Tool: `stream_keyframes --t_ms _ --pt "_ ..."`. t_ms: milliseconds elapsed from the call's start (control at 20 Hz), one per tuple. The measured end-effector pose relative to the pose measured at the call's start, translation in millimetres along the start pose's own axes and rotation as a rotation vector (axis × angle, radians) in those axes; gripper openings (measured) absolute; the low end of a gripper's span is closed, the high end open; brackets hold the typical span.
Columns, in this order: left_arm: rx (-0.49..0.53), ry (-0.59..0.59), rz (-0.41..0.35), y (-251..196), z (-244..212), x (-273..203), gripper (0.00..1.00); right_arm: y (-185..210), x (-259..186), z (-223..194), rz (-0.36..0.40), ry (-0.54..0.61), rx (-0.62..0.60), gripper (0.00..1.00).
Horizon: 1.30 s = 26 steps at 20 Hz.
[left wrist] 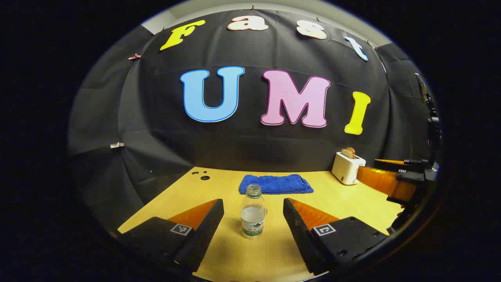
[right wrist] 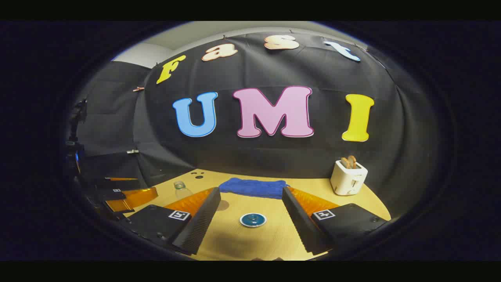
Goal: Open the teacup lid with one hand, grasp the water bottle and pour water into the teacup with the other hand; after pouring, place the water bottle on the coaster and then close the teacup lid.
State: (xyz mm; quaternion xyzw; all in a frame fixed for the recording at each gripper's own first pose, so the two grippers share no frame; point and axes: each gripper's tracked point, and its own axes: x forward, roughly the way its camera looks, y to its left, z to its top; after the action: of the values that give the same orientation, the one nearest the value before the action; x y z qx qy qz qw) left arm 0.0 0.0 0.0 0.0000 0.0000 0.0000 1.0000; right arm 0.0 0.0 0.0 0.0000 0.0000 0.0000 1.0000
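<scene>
A: Status on my left gripper (left wrist: 253,219)?

B: Jaws spread wide, holding nothing. Water bottle (left wrist: 253,211) stands upright on the table (left wrist: 219,250) between the fingers, cap off, touching neither.

A: Right side?

B: My right gripper (right wrist: 250,213) is spread wide too, nothing in it. Teacup lid (right wrist: 253,219) sits on the table between its fingers, blue with a centre knob. Can't tell the cup beneath it.

A: Background?

B: Blue towel (left wrist: 276,184) folded behind the bottle, white toaster (right wrist: 348,177) at the far right.
</scene>
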Motion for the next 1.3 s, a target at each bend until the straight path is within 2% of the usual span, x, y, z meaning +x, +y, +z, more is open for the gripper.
stream_keyframes --t_ms 400,800,1050,1300 --pt "-0.001 0.037 0.005 1 -16 16 0.96 9 32 -25 0.029 0.052 -0.003 0.98" --pt "-0.012 0.053 0.034 9 -29 30 0.96 3 50 -46 0.023 0.090 -0.016 0.98" --pt "-0.010 0.066 0.045 15 -47 41 0.96 -5 67 -79 0.002 0.127 -0.018 0.98" --pt "-0.006 0.106 0.064 23 -90 47 0.96 -10 105 -119 -0.013 0.135 -0.019 0.98"
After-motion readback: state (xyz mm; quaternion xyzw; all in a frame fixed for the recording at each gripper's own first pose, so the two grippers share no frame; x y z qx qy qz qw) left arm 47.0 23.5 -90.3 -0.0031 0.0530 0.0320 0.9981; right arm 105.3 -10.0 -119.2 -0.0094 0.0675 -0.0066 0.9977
